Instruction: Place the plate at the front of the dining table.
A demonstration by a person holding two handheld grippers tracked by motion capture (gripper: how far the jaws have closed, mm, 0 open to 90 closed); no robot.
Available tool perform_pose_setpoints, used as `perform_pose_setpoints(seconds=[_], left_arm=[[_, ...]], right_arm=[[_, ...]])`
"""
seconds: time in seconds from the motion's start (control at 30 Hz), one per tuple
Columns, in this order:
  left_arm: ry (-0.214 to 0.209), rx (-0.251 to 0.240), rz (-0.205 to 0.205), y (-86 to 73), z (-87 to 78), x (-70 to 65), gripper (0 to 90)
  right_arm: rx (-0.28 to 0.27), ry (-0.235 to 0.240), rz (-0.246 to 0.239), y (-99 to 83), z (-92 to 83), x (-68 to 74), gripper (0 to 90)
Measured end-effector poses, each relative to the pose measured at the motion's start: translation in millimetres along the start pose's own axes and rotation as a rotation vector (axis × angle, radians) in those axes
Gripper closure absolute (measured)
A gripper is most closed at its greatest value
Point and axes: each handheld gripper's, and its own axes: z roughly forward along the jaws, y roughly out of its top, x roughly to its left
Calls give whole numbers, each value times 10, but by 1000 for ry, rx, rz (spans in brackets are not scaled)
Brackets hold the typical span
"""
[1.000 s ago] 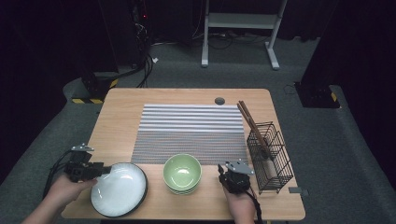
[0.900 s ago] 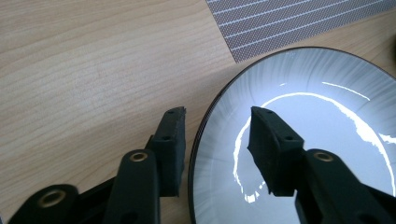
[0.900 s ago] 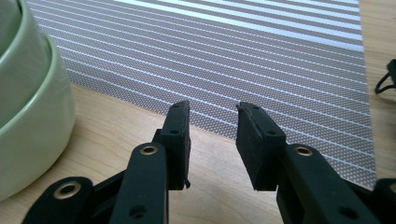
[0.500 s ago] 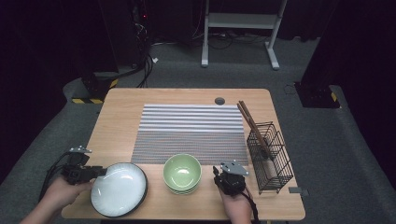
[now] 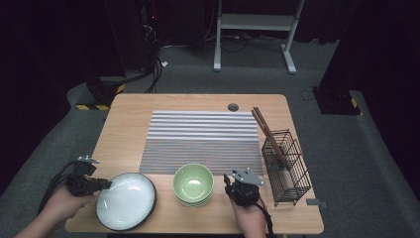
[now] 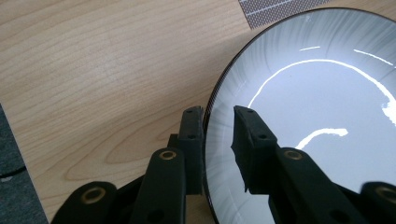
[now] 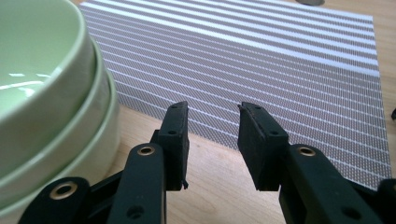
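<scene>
**While left claw closes on plate rim, right claw idles beside bowls**

With its rim already between the left jaws, the wide round grey-white glazed plate with a dark edge (image 5: pixel 126 201) sits at the near left of the light wooden table (image 5: pixel 129 124), straight ahead of the left gripper (image 6: pixel 218 122). One jaw is outside the rim, one over the inner face. The jaws have just been closing and stand narrow, but a sliver of gap shows at the inner pad, so I read it as not yet clamped. The plate is round, so no long axis; what matters is that the rim runs edge-on through the gap. In the high view the left gripper (image 5: pixel 101 184) meets the plate's left edge, so that hand is far nearer than the other.

The right gripper (image 7: pixel 212 122) is half open on nothing, pointing away from the person. The stack of pale green ceramic bowls (image 7: pixel 42 93) lies just beside its left jaw, apart from it. In the high view the right gripper (image 5: pixel 236 184) sits between the bowls (image 5: pixel 193 184) and the black wire rack (image 5: pixel 286 166).

Ahead of both: grey-and-white striped woven placemat (image 5: pixel 203 136). Brown chopsticks (image 5: pixel 267 134) lean in the rack.

No brands, labels or readable writing anywhere.
</scene>
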Motion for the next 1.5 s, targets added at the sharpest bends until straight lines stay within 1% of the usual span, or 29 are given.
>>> perform_pose_setpoints(seconds=[0.03, 0.07, 0.2, 0.23, 0.27, 0.3, 0.33, 0.4, 0.43, 0.6, 0.63, 0.67, 0.73, 0.83, 0.93, 1.03, 1.1, 1.2, 1.23, 1.3, 1.37, 1.43, 1.5], left_arm=[[-4, 3, -9, -1, 13, 8, 734], [-4, 3, -9, -1, 13, 8, 739], [-12, 29, -25, 9, 11, 25, 750], [-10, 33, -23, 12, 9, 33, 750], [-10, 33, -23, 12, 9, 33, 754], [-9, 49, -25, 17, 14, 33, 760], [-3, 58, -20, 21, 15, 34, 762], [-4, 62, -24, 23, 21, 28, 765], [-11, 68, -32, 25, 25, 22, 768], [11, 96, -25, 32, 29, 11, 783], [5, 103, -37, 34, 32, 17, 793], [5, 103, -37, 34, 32, 17, 798], [4, 111, -32, 40, 28, 29, 805], [2, 111, -35, 39, 30, 29, 812], [-1, 110, -37, 36, 30, 30, 815], [-1, 108, -43, 33, 27, 30, 817], [7, 118, -34, 31, 19, 34, 818], [6, 119, -38, 28, 18, 34, 818], [4, 122, -38, 26, 15, 38, 818], [4, 127, -36, 25, 13, 41, 818], [-1, 127, -35, 17, 15, 35, 816], [-2, 128, -35, 11, 17, 32, 812], [-3, 128, -34, 10, 18, 34, 811]], right_arm=[[-11, -4, 0, 26, -22, 17, 630], [-11, -4, 0, 26, -22, 17, 630], [-28, 6, -1, 106, -64, 38, 628], [-30, 9, -1, 120, -70, 37, 627], [-30, 9, -1, 120, -70, 37, 627], [-31, 16, 3, 146, -77, 34, 627], [-31, 18, 3, 157, -80, 33, 627], [-30, 22, 3, 174, -86, 37, 625], [-31, 27, 4, 179, -88, 38, 623], [-32, 31, 5, 204, -102, 62, 617], [-30, 40, 6, 228, -107, 76, 615], [-30, 40, 6, 228, -107, 76, 615], [-32, 41, -10, 278, -115, 96, 614], [-33, 53, -8, 323, -119, 107, 611], [-32, 51, -14, 342, -120, 125, 610], [-34, 57, -14, 368, -123, 153, 609], [-37, 60, -20, 408, -140, 190, 606], [-46, 67, -27, 452, -161, 221, 603], [-49, 76, -28, 494, -178, 249, 600], [-53, 80, -32, 521, -187, 267, 597], [-58, 99, -43, 604, -208, 336, 594], [-54, 125, -29, 658, -212, 381, 595], [-54, 129, -31, 683, -213, 407, 594]])
